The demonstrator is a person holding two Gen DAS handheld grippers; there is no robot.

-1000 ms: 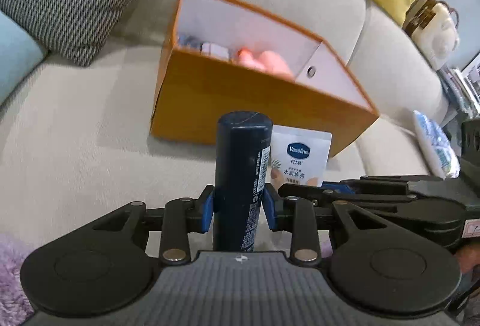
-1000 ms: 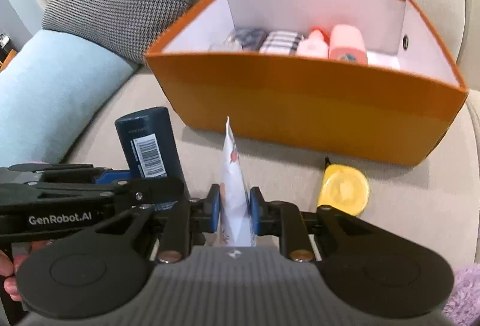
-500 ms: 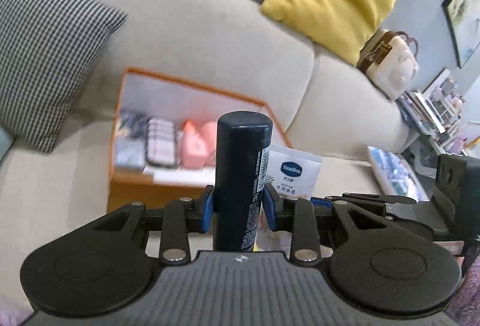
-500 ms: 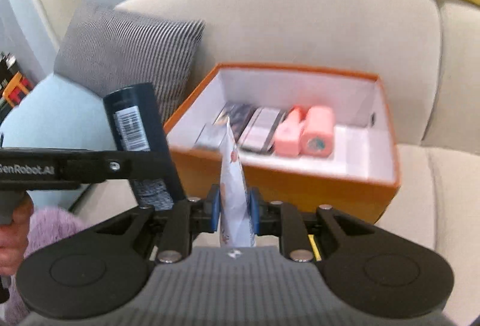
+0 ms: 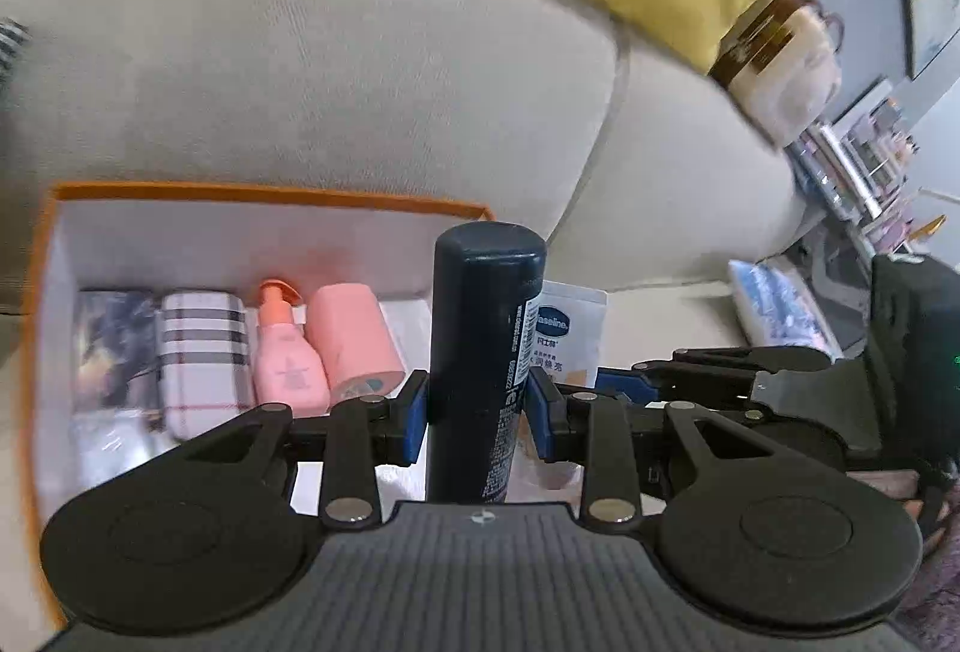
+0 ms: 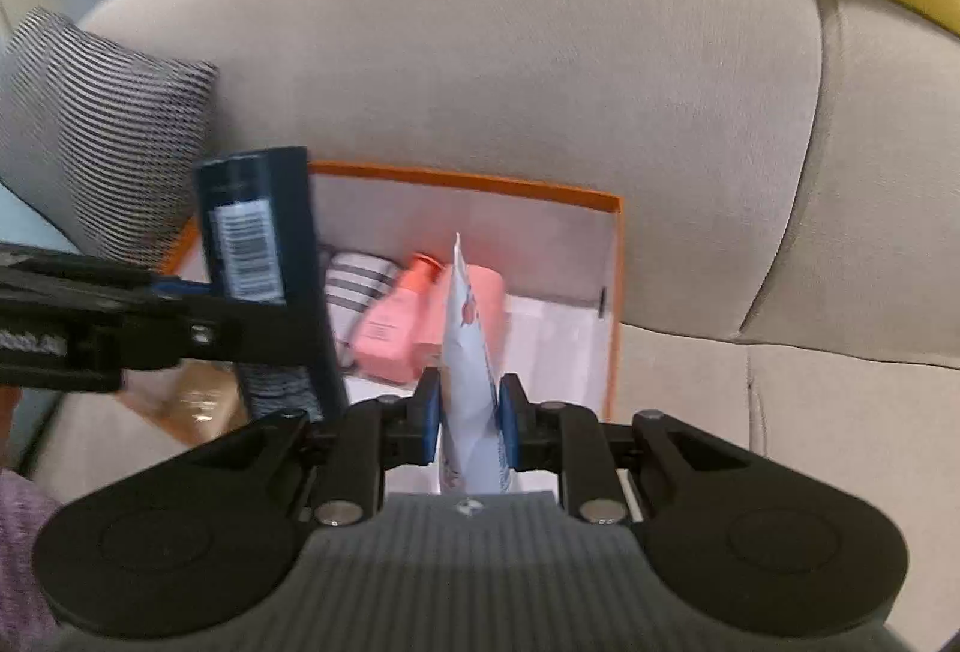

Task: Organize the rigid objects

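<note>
A pink bottle (image 5: 287,352), a pink case (image 5: 354,343) and a plaid case (image 5: 203,352) are held in the orange box (image 5: 270,193). A dark can (image 5: 483,352) is clamped by the left gripper (image 5: 477,412), a white pouch (image 6: 471,364) by the right gripper (image 6: 470,424).

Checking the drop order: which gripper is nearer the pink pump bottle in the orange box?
Left, by a little. The left gripper, holding the dark can, hangs just right of the pink pump bottle; the right gripper, holding the Vaseline pouch, sits further right.

Vaseline sachet (image 5: 564,334) half hidden behind dark can (image 5: 483,352)
</note>
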